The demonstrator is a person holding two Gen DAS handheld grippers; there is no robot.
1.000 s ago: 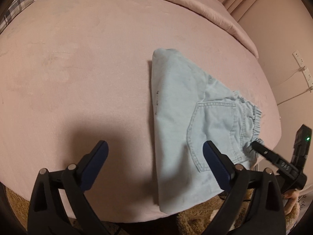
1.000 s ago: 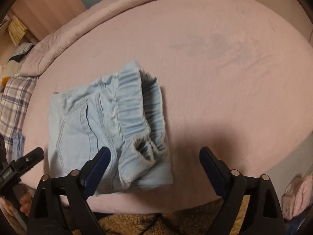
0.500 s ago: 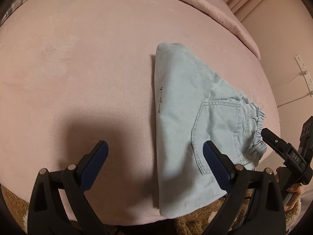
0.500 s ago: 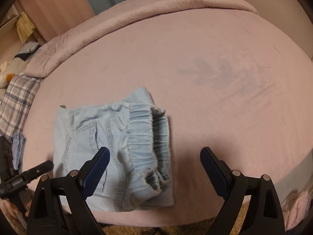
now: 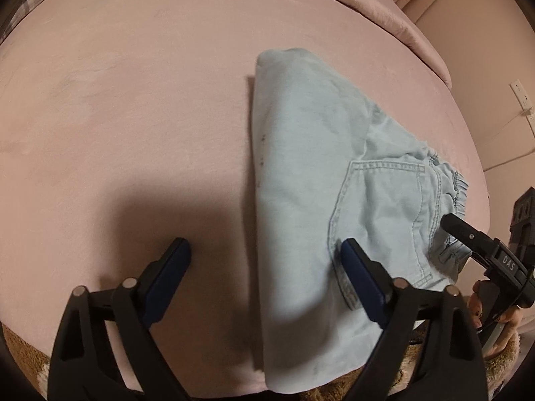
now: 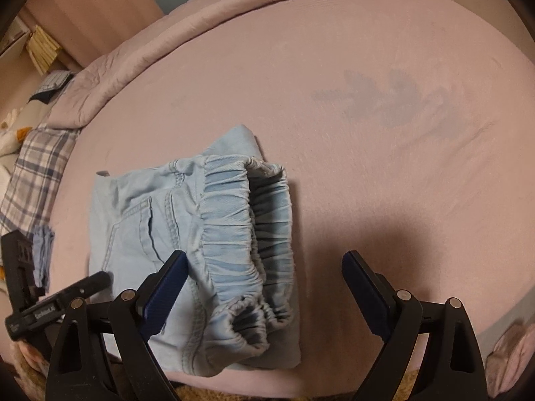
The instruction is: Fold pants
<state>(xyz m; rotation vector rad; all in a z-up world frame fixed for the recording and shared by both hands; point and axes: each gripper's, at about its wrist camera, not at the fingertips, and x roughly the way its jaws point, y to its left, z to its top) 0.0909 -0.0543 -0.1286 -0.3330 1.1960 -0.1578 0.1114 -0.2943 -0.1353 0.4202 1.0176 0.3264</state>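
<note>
Pink bed [image 5: 133,117] fills both views, with the folded pants [image 5: 301,167] lying at its near edge. My left gripper [image 5: 264,257] has been closing a little but stays wide, straddling the pants' left fold without pressing it. My right gripper [image 6: 264,270] is wide too, nothing pinched. Risk, as I judge it: a shallow pinch would catch only the top layer and the fold would spill open. Only the right view shows the gaping waistband [image 6: 247,234]; only the left shows the long fold.
</note>
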